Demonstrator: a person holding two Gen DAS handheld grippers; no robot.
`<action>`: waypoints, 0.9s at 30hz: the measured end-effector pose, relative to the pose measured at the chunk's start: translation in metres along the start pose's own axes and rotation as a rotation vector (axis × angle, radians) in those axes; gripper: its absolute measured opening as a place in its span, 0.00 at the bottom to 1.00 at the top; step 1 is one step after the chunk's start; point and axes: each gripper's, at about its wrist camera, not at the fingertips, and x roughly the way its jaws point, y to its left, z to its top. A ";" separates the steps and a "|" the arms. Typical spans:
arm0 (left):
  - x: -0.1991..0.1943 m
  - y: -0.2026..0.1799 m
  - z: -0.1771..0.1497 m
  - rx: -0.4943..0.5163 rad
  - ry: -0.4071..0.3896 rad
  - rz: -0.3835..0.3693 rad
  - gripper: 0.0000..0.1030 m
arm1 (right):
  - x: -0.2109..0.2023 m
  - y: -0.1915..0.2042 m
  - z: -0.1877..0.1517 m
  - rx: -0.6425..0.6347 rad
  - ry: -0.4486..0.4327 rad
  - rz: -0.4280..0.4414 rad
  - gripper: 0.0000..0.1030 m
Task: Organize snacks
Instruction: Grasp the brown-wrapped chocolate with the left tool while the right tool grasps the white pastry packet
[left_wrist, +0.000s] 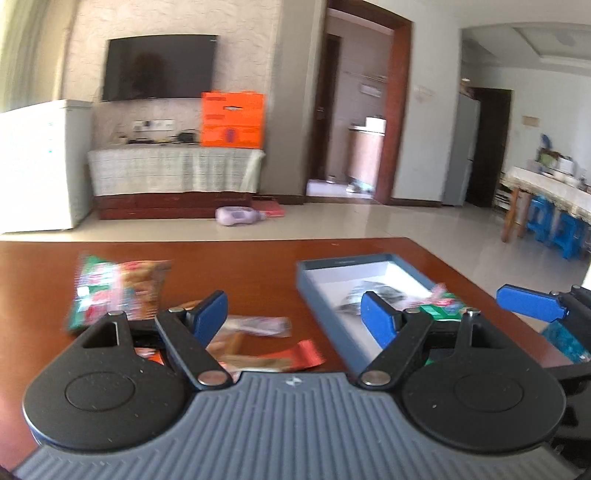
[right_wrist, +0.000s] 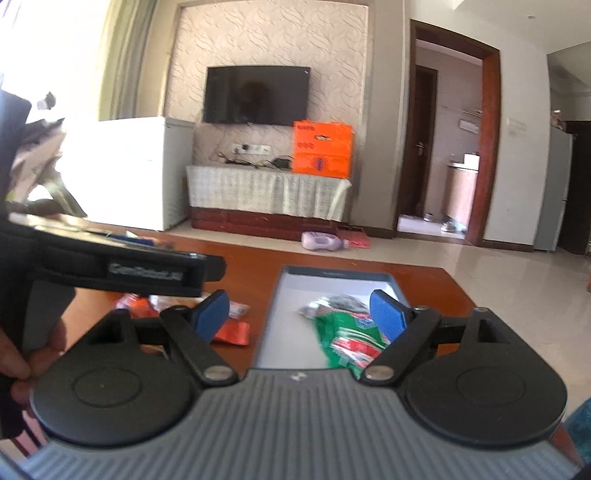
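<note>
Crinkly foil packets (left_wrist: 258, 350) at 6 o'clock of table (left_wrist: 258, 266): light, soft, slippery; pinch sealed edge. Left gripper (left_wrist: 295, 317) spread, empty; right gripper (right_wrist: 303, 315) spread over box (right_wrist: 269, 314).

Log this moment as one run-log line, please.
left gripper: open, above table snacks | right gripper: open, over box | green packet: in box

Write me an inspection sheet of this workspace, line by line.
Surface: brown wooden table, glossy.
Job's things: grey-blue box holding a green snack packet and a silvery packet; loose snack packets and a red wrapper left of the box.
Clutter: nothing seen.
Grippers: left gripper open, empty; right gripper open, over the box.
Cables: wires on the TV bench.
Surroundings: wall TV, orange carton, white freezer, doorway.
</note>
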 end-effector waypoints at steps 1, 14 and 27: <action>-0.007 0.009 -0.001 0.001 0.002 0.025 0.80 | 0.001 0.004 0.001 0.000 0.000 0.019 0.82; -0.036 0.115 -0.060 -0.094 0.162 0.214 0.80 | 0.044 0.067 -0.009 -0.108 0.180 0.244 0.80; 0.004 0.092 -0.066 0.075 0.223 0.073 0.79 | 0.061 0.053 -0.005 0.100 0.187 0.143 0.77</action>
